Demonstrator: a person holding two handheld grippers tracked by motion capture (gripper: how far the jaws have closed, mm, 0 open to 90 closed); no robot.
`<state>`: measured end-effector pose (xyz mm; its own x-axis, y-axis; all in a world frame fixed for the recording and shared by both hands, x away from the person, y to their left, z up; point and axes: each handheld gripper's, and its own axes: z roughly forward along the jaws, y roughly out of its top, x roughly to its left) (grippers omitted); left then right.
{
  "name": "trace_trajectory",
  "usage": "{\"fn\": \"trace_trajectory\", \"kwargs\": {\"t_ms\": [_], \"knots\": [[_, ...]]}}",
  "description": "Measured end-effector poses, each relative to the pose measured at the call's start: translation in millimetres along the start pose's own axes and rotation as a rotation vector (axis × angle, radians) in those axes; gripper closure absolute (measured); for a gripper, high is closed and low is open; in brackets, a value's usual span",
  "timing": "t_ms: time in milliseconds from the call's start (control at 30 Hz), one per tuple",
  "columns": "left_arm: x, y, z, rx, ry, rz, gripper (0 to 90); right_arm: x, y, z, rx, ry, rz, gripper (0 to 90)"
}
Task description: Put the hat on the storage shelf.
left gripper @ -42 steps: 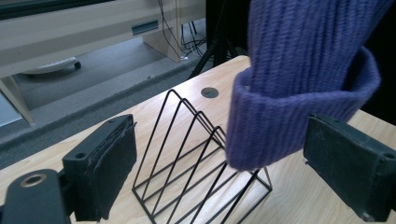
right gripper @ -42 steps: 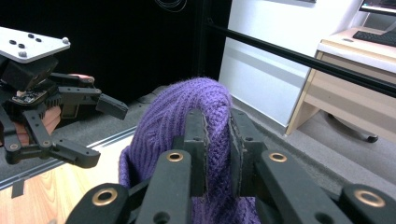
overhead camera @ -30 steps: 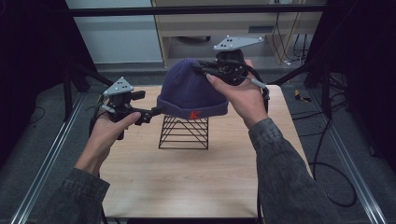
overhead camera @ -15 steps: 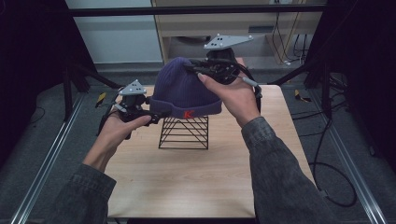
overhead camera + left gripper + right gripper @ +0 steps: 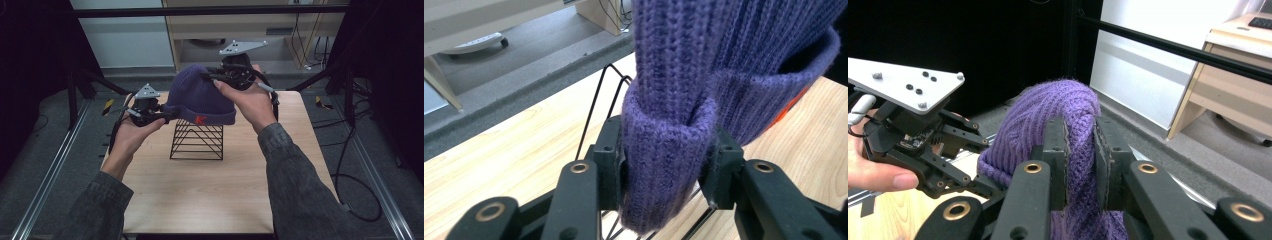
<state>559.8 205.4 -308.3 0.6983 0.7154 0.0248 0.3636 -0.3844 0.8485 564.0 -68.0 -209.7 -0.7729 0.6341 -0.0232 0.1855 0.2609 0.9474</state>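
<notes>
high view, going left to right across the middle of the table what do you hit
left hand → left gripper pinching the hat's brim → purple knit hat above the black wire stand → right gripper pinching the hat's crown → right hand

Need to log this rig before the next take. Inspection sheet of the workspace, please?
Surface: wooden table, bare around the stand.
Job's things: purple beanie held above the black wire stand; whether they touch cannot be told.
Clutter: nothing seen.
Grippers: left tongs shut on the beanie's folded cuff; right tongs shut on its crown.
Cables: one trails over the floor right of the table.
Surroundings: wooden desk behind, metal rails alongside.
</notes>
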Motion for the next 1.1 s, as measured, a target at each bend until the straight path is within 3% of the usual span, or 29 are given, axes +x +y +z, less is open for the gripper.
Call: {"fn": "trace_trajectory", "kwargs": {"t_ms": [433, 867, 1100], "knots": [[8.6, -25.8, 9.0, 0.019, -0.001, -0.045, 61.4, -2.7, -17.6, 21.7, 0.066, 0.005, 0.02, 77.8], [13.4, -37.7, 6.6, 0.04, 0.007, -0.058, 62.0, 0.3, -24.3, 32.4, 0.097, 0.02, 0.013, 77.5], [15.5, -40.3, 4.6, 0.065, 0.017, -0.043, 62.5, 3.2, -29.8, 33.3, 0.104, 0.024, 0.022, 77.2]]}}
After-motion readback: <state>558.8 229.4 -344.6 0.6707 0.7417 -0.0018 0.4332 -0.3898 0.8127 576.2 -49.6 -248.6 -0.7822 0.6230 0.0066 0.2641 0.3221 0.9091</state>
